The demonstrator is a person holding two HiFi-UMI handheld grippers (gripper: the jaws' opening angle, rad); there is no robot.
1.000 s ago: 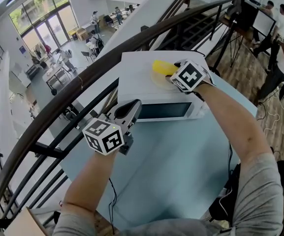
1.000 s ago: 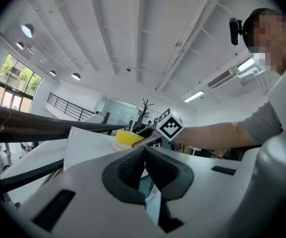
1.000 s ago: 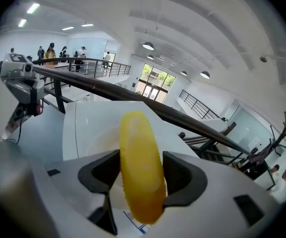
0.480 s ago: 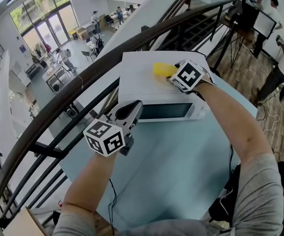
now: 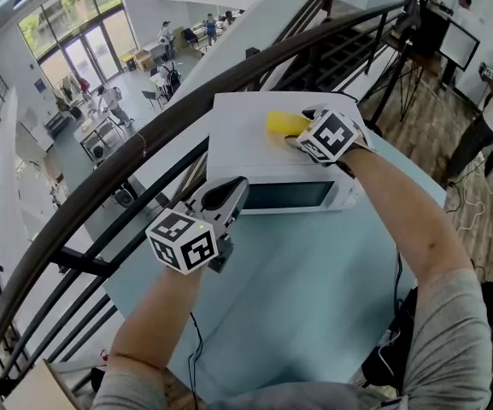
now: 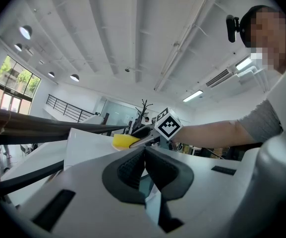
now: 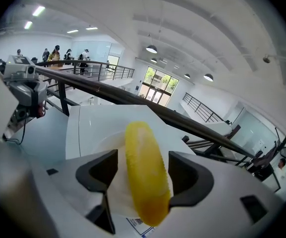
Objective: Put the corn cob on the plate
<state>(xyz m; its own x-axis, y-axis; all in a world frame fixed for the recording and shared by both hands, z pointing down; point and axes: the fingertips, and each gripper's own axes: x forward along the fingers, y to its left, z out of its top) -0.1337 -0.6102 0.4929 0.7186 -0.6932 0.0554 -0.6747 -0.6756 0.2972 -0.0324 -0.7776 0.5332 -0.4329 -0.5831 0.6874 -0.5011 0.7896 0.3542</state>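
R gripper (image 7: pixel 143 171) opened wider, corn cob (image 7: pixel 143 150) between.

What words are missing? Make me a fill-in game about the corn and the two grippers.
1. The corn cob is colored ____.
2. The plate sits on top of the white ____.
3. Between the open jaws of the right gripper lies the ____.
4. The left gripper holds ____.
Missing words: yellow; microwave; corn cob; nothing.
The right gripper's jaws have just been opening, with the corn cob between them.
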